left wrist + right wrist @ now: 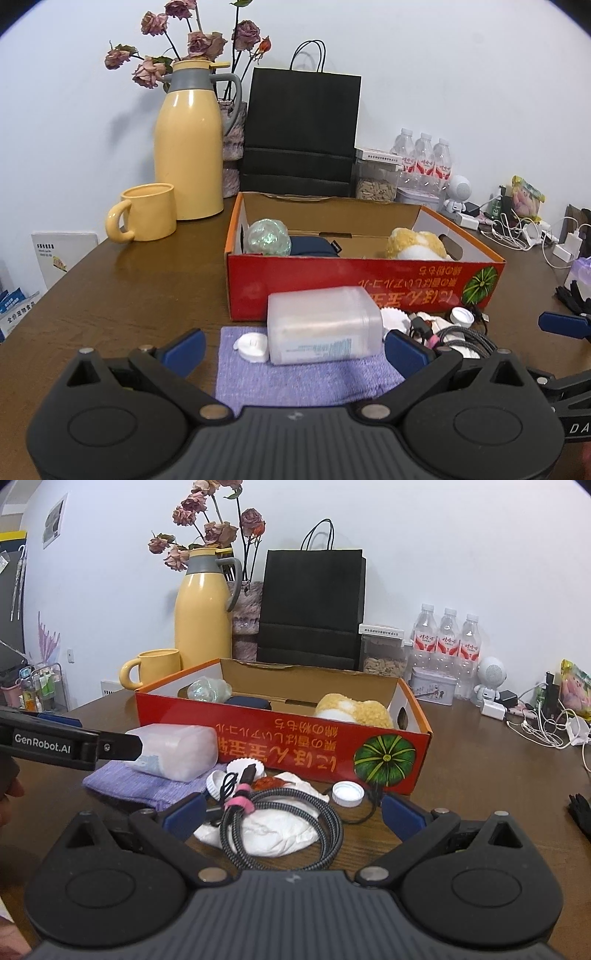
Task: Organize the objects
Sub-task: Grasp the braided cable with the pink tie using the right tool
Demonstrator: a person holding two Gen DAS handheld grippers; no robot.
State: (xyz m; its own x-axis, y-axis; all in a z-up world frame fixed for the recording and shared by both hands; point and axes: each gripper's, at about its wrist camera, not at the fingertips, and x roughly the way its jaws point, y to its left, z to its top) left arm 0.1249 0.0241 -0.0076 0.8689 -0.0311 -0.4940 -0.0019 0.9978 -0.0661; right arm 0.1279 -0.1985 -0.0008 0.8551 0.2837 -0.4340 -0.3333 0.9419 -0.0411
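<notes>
A red cardboard box stands mid-table, holding a glittery ball, a dark pouch and a yellow-white plush. In front of it a translucent plastic container lies on a purple cloth, beside a white cap. My left gripper is open, its blue pads either side of the container. My right gripper is open around a coiled braided cable lying on crumpled white paper. A white bottle cap sits nearby.
A yellow thermos, yellow mug, dried roses and black paper bag stand behind the box. Water bottles, a tin, a small white robot figure and tangled chargers crowd the back right.
</notes>
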